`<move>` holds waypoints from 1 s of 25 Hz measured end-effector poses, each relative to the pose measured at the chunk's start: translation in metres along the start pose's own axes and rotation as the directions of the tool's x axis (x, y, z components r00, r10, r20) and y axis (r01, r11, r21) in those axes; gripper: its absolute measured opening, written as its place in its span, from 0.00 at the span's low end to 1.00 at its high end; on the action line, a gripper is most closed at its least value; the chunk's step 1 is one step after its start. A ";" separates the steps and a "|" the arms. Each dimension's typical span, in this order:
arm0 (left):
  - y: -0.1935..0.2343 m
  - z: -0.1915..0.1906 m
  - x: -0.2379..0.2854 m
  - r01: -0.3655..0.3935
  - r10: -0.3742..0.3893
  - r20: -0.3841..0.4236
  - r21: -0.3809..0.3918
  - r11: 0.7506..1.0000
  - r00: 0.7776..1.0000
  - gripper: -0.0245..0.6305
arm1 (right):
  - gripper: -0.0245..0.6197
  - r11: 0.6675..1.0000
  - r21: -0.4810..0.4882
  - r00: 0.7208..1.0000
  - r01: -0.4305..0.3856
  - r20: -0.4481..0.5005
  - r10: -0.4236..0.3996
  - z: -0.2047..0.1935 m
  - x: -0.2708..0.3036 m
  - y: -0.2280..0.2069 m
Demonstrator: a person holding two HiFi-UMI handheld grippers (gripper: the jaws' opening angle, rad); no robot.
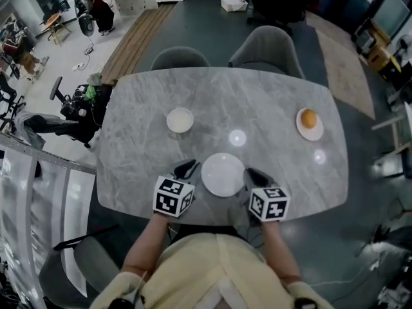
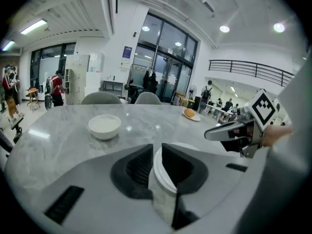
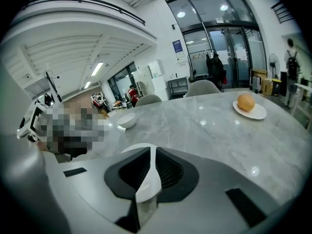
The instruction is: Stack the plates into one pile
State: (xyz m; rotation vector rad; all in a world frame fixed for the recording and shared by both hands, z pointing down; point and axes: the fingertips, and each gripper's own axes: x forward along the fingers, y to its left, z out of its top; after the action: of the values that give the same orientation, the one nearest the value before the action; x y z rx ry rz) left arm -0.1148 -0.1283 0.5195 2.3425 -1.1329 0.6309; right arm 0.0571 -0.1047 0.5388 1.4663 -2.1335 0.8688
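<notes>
Plate [image 1: 223, 174] at the near side of the table [image 1: 270, 102]; your left hand-held gripper [image 1: 187, 168] clamps its left rim; your right hand-held gripper [image 1: 255, 174] clamps its right rim.

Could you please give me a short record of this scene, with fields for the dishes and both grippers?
table: grey marble
plate: white, empty, near edge, between the grippers
bowl: white, far left
saucer: far right, carries an orange item
left gripper: jaws shut on plate's left rim
right gripper: jaws shut on plate's right rim
pile: none yet; dishes lie apart
</notes>
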 end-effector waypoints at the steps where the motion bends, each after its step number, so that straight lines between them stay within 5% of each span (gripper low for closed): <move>1: 0.001 0.004 -0.004 0.000 0.000 0.018 -0.014 1.000 1.000 0.12 | 0.09 1.000 -0.005 1.000 -0.012 0.010 0.012 0.004 -0.002 0.003; 11: 0.001 0.036 -0.042 -0.014 0.019 0.139 -0.037 0.999 0.990 0.07 | 0.06 0.997 -0.040 0.995 -0.063 0.080 0.066 0.032 -0.023 0.027; 25: 0.009 0.028 -0.064 -0.058 0.067 0.162 -0.058 0.997 0.985 0.07 | 0.04 0.993 -0.075 0.986 -0.093 0.130 0.103 0.041 -0.033 0.047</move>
State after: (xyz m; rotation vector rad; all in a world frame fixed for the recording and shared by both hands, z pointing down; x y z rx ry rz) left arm -0.1520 -0.1112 0.4619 2.3559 -1.2836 0.4303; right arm 0.0260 -0.0988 0.4764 1.4318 -2.3264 0.7418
